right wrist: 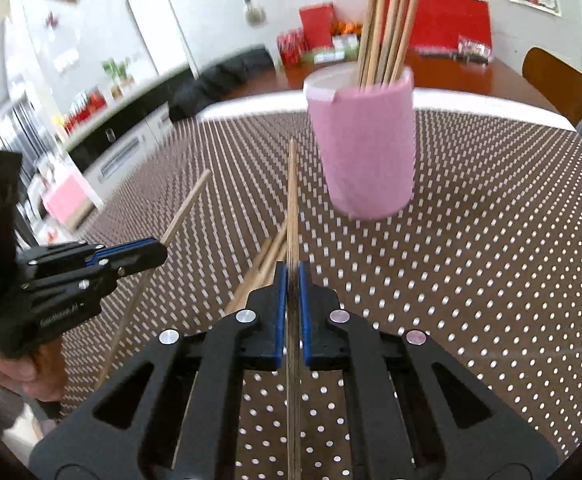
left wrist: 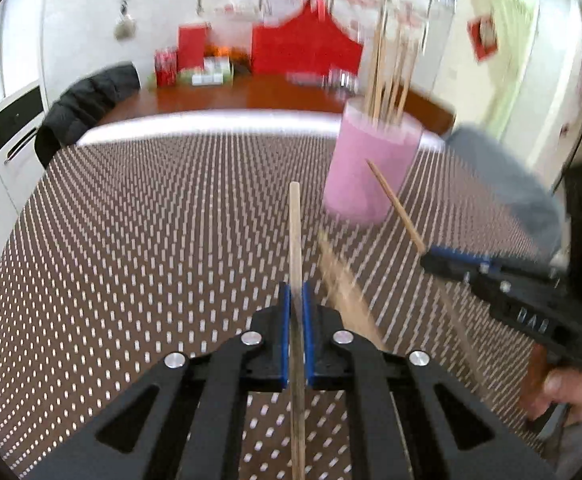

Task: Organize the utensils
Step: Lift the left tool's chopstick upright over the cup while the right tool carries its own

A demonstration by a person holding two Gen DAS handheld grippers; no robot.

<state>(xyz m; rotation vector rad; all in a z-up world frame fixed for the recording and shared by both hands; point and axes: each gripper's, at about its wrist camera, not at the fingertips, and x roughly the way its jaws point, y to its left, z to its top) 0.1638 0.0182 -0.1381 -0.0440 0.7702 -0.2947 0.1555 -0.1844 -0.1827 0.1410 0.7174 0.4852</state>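
Jaws of left gripper clamped on one wooden chopstick; jaws of right gripper clamped on another chopstick. Both raised above dotted brown worktop. Ahead, upright pink holder packed with chopsticks. Loose chopsticks lying blurred on worktop between grippers.

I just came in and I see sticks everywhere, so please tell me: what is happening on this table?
A person holds a gripper in each hand and is tidying wooden chopsticks. The left gripper is shut on one chopstick, and the right gripper is shut on another chopstick. A pink cup stands upright on the dotted tablecloth and already holds a bunch of chopsticks. A few loose chopsticks still lie on the cloth.
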